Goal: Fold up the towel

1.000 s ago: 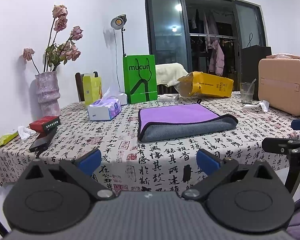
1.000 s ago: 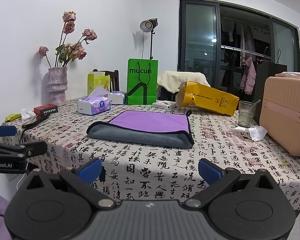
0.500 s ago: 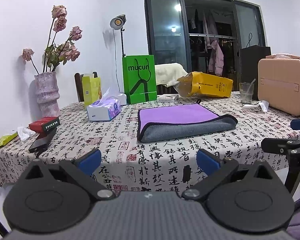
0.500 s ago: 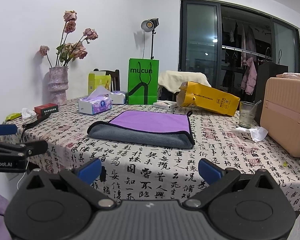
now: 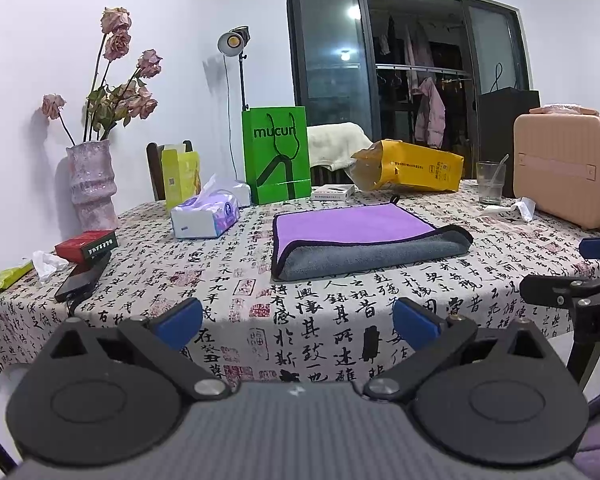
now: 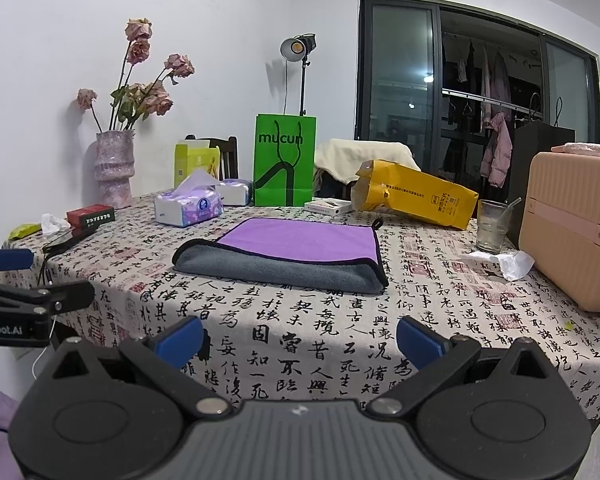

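Two grippers, both mine, held off the near edge of the table (image 5: 148,280), neither touching anything: my left gripper (image 5: 297,320) with jaws spread wide and nothing between them, my right gripper (image 6: 300,332) likewise wide and empty. One towel (image 5: 360,236), purple on top with a grey underside and dark trim, lies folded flat near the middle of the table, its rounded grey fold facing the near edge and a small hanging loop at its far right corner. One tissue pack (image 5: 204,218) sits just left of the towel, toward the far edge. One green bag (image 5: 277,156) stands upright at the far edge behind the towel, with a yellow bag (image 5: 410,170) on its side to the right of it. One glass (image 5: 490,184) stands near the far right corner, beside a pink case (image 5: 564,168) at the right edge. One vase (image 5: 92,184) with dried roses stands at the far left corner; one red box (image 5: 86,245) lies at the left edge, with a phone (image 5: 82,282) just in front of it.
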Available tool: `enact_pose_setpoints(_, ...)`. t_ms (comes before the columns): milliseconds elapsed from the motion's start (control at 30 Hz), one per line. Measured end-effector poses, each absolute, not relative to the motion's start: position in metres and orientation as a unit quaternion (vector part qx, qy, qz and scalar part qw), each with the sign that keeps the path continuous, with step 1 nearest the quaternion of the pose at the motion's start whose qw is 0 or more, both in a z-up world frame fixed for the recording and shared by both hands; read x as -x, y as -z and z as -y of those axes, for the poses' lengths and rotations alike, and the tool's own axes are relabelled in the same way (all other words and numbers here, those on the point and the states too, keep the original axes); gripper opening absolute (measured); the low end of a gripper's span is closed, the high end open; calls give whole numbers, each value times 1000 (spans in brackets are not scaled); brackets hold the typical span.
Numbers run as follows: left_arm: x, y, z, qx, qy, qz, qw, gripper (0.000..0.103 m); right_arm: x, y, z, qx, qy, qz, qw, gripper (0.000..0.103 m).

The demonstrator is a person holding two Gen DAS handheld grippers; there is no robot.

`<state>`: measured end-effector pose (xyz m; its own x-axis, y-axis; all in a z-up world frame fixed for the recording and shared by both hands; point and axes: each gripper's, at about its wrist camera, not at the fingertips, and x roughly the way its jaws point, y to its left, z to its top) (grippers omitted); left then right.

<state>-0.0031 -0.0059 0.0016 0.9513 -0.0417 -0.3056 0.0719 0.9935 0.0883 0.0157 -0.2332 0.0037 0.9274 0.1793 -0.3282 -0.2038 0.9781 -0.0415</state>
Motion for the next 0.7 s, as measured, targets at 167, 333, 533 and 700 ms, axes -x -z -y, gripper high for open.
enact_pose_setpoints(167, 4, 0, 7, -49, 30, -155, 986, 103, -17, -4, 232, 38, -96, -164, 981, 103)
enact_pose_setpoints(333, 3, 0, 7, -50, 30, -156, 986, 103, -16, -4, 232, 39, -96, -164, 981, 103)
enact_pose_setpoints(533, 3, 1, 7, -50, 33, -158, 986, 103, -16, -3, 233, 39, -96, -164, 981, 103)
enact_pose_setpoints(700, 2, 1, 6, -51, 37, -160, 985, 103, -19, -1, 235, 36, -90, -166, 981, 103)
